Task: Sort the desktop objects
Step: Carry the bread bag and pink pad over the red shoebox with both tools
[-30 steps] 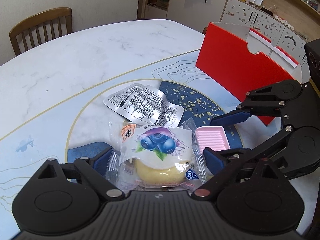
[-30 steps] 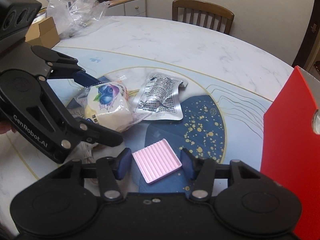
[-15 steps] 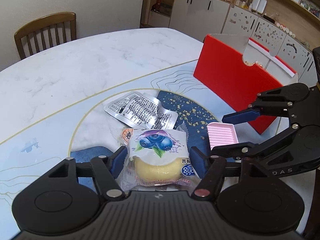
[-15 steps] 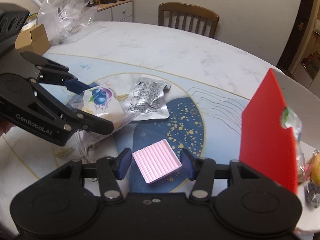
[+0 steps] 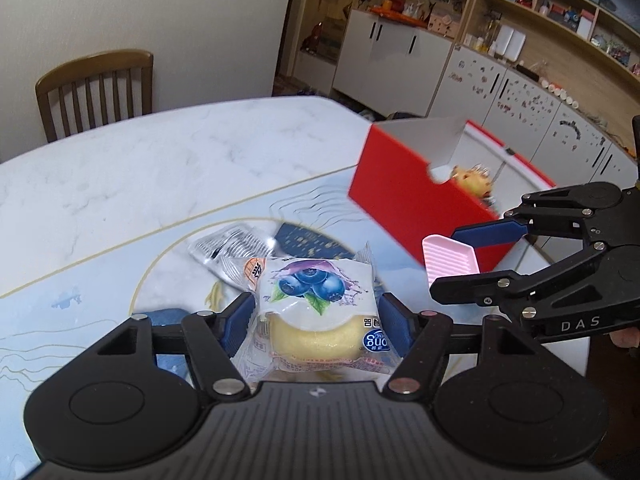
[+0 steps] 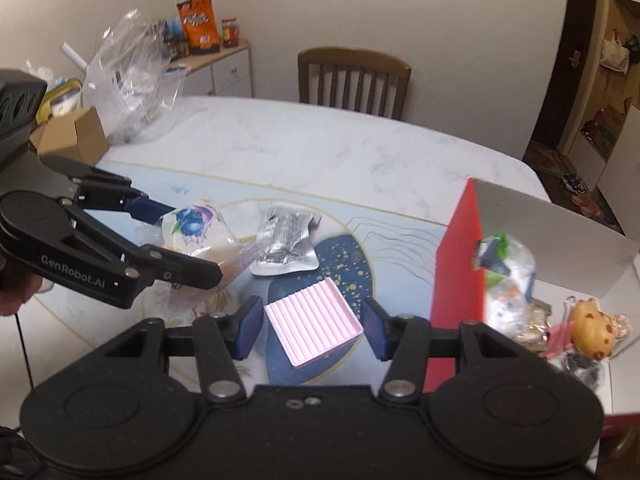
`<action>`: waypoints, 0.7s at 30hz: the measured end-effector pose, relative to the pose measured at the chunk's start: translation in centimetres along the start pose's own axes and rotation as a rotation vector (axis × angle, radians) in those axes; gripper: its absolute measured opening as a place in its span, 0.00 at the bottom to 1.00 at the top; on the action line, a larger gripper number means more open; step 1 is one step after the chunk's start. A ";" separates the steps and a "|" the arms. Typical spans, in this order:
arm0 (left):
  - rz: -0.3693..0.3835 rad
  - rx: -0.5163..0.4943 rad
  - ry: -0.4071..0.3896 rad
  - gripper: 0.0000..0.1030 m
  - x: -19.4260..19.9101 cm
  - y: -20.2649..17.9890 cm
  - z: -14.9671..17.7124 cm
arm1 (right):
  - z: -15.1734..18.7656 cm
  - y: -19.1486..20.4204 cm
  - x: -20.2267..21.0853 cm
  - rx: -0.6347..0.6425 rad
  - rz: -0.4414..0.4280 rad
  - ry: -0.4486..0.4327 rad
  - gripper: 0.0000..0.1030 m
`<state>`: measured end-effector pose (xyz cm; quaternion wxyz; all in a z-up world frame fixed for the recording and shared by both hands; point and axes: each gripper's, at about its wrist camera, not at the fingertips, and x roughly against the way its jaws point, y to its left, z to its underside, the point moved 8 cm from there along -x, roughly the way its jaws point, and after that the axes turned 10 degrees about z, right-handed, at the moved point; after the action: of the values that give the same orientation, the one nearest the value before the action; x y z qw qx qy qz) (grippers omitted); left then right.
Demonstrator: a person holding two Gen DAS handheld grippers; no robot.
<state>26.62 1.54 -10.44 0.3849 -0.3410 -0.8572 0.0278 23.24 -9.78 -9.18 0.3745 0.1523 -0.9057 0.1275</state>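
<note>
Jaws of the left gripper (image 5: 316, 322) clamp a blueberry-printed clear-wrapped yellow cake (image 5: 318, 312) (lifted off the desk (image 5: 160, 168)), while the right gripper (image 6: 310, 326) pinches a ridged pink plastic tray (image 6: 312, 322).

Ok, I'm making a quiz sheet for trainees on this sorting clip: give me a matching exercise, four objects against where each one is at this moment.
Things:
1. blueberry cake packet
2. pink ridged tray
3. silver foil pouch
4. red box

Places:
A. lying flat on the table
B. between the right gripper's pads
C. standing on the table, already holding packets
D. between the left gripper's pads

Pairs: 1-D, 2-B, 3-A, 4-C
</note>
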 end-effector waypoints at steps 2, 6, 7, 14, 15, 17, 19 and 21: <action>0.005 -0.002 -0.009 0.66 0.4 -0.9 -0.4 | -0.1 -0.4 0.9 -0.014 0.001 -0.009 0.51; 0.006 -0.012 -0.011 0.66 0.9 -2.5 -1.1 | -0.3 -1.2 2.6 -0.032 0.009 -0.029 0.51; 0.007 -0.015 -0.013 0.66 1.0 -2.9 -1.3 | -0.3 -1.5 3.0 -0.034 0.013 -0.036 0.51; 0.050 -0.047 -0.029 0.66 0.9 -6.5 -2.9 | -0.5 -3.9 5.5 -0.063 0.030 -0.073 0.51; 0.055 -0.054 -0.031 0.66 0.8 -7.0 -3.1 | -0.4 -4.4 5.8 -0.067 0.035 -0.076 0.51; 0.060 -0.068 -0.033 0.66 0.5 -7.9 -3.6 | -0.2 -5.4 6.2 -0.075 0.045 -0.080 0.51; 0.066 -0.076 -0.033 0.66 0.1 -8.7 -3.9 | 0.2 -6.6 6.6 -0.084 0.055 -0.082 0.51; 0.068 -0.085 -0.032 0.66 -0.5 -9.5 -4.3 | 0.5 -7.7 6.9 -0.094 0.063 -0.081 0.51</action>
<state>24.36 -6.96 -4.78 0.3550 -0.3856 -0.8516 0.0102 21.17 -18.33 -3.71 0.3401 0.1107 -0.9295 0.0901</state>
